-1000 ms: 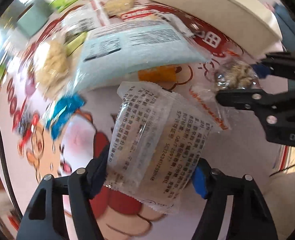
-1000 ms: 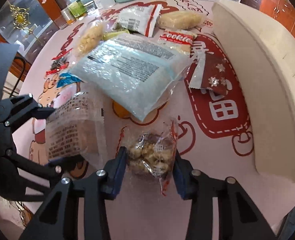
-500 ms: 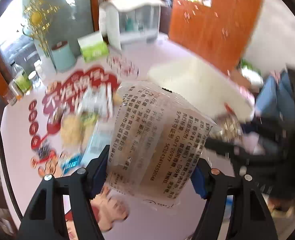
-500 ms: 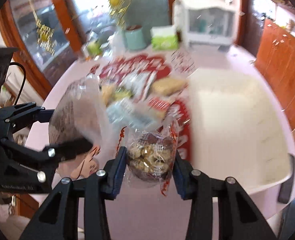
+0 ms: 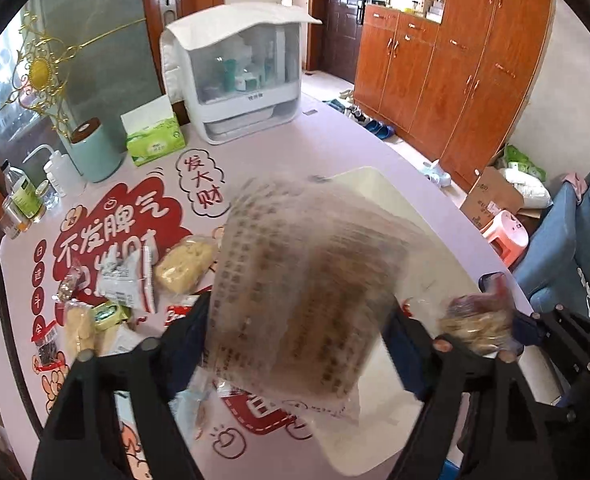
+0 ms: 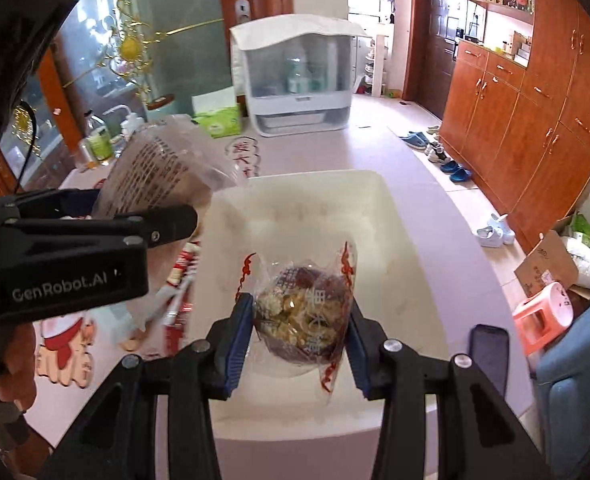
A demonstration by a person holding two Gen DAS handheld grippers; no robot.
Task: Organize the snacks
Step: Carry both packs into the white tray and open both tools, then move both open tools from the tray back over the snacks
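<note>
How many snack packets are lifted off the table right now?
2. The left gripper holds the printed clear packet; the right gripper holds the nut snack packet above the white bin. Others remain on the table.

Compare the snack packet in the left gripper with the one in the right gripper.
The left packet is a large, flat clear wrapper covered in black print; the right packet is small and rounded, with red markings and lumpy golden-brown pieces inside. The left packet hangs beside the white bin's rim; the right one is held directly over the bin. Both are see-through plastic, lifted clear of the table and clamped between gripper fingers.
</note>
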